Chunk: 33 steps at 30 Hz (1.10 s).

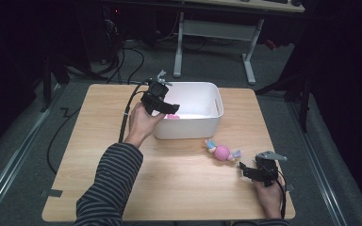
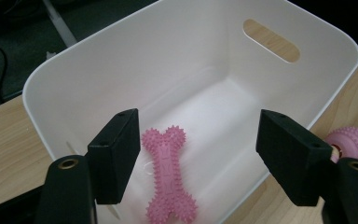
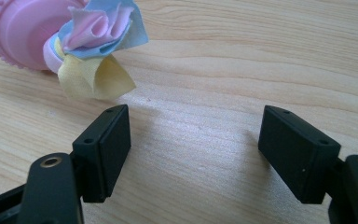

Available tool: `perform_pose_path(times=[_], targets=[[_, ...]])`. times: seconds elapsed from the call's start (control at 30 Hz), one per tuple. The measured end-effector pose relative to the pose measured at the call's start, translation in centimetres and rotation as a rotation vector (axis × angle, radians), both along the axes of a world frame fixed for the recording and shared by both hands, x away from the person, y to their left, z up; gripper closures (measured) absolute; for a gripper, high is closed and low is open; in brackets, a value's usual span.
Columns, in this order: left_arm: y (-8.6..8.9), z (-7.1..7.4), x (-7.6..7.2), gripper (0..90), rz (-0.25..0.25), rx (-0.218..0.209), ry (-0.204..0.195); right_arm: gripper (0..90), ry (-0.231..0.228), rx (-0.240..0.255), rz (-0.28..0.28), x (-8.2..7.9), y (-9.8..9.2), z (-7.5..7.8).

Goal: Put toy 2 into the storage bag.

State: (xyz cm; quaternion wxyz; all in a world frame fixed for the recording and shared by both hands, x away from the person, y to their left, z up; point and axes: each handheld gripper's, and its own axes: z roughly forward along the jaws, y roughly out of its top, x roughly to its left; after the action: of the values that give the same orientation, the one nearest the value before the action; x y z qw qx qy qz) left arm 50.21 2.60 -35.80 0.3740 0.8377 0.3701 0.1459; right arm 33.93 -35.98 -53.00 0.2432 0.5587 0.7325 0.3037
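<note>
- Resting low on the wooden table (image 1: 179, 188) near the person's edge, the right gripper (image 1: 248, 170) had its jaws spread wide with nothing between them, aimed at the pink ball toy (image 1: 222, 152) just ahead
- That toy's cloth tails (image 3: 93, 51) of blue, pink and yellow lay nearest the jaws in the right gripper view; judging from that, the sound way to take it was to slide forward, straddle the firm ball rather than the loose cloth, and squeeze only once both pads flanked it
- Much of the ball was cropped at that view's top left corner, so its far tuft could not be read there
- Farther off, the left gripper (image 1: 162, 110) hung over the near wall of the white bin (image 1: 217, 101), released and empty
- A pink spiky bone (image 2: 168, 175) lay flat on the bin floor under those jaws, apart from both pads; lifting straight clear of the rim seemed wise
- From the high view the hand and gripper covered most of the bone, and the room beyond the table was too dark to make out
</note>
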Motion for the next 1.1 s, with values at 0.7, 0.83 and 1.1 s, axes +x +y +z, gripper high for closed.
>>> perform_pose_path(times=[0.7, 0.83, 1.1], targets=[[4.0, 1.0, -2.6, 17.6, 0.008, -0.065, -0.042, 25.5, 0.000, 0.000, 0.000, 0.0, 0.0, 0.0], [4.8, 0.9, -3.1, 17.7, 0.018, -0.080, -0.046, 25.5, 0.000, 0.000, 0.000, 0.0, 0.0, 0.0], [6.4, 0.9, -4.2, 17.7, 0.040, -0.094, -0.057, 25.5, 0.000, 0.001, 0.000, 0.0, 0.0, 0.0]])
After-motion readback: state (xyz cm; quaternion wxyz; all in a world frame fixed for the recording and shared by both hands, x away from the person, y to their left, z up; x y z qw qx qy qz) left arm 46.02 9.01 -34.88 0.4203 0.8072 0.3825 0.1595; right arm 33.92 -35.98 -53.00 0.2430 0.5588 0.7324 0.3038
